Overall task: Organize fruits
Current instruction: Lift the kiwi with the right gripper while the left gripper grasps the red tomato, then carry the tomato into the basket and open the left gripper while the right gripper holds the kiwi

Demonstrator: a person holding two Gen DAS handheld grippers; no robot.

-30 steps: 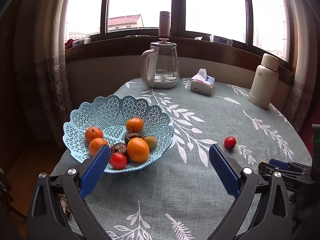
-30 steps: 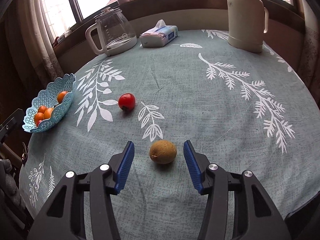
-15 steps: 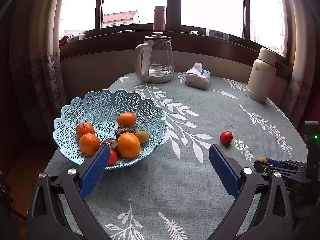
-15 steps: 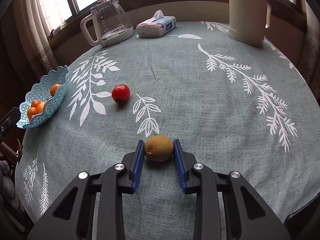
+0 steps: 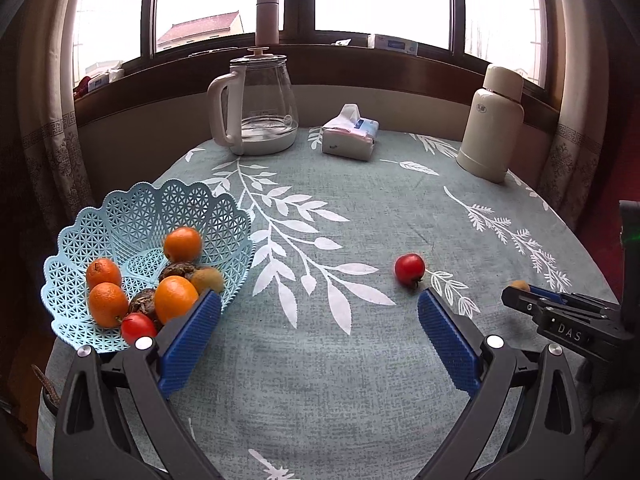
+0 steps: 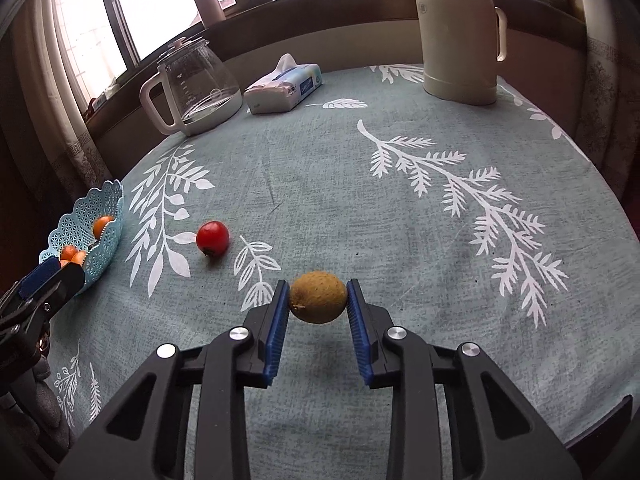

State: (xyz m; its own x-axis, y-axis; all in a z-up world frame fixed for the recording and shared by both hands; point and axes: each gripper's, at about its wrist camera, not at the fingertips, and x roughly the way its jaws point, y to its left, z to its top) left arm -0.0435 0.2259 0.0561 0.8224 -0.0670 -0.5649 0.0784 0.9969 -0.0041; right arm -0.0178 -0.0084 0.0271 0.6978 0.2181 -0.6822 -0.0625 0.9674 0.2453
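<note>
Brown and fuzzy, the kiwi (image 6: 318, 297) sits clamped between the right gripper's (image 6: 318, 300) blue pads, right of the red tomato (image 6: 212, 237), while the left gripper (image 5: 319, 322) gapes wide beside the basket (image 5: 132, 216).

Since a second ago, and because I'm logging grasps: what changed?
The right gripper closed on the kiwi and seems to have lifted it. The left gripper stayed open by the basket; the red fruit stayed put.

The right hand-held gripper (image 5: 520, 285) body reads "DAS".
</note>
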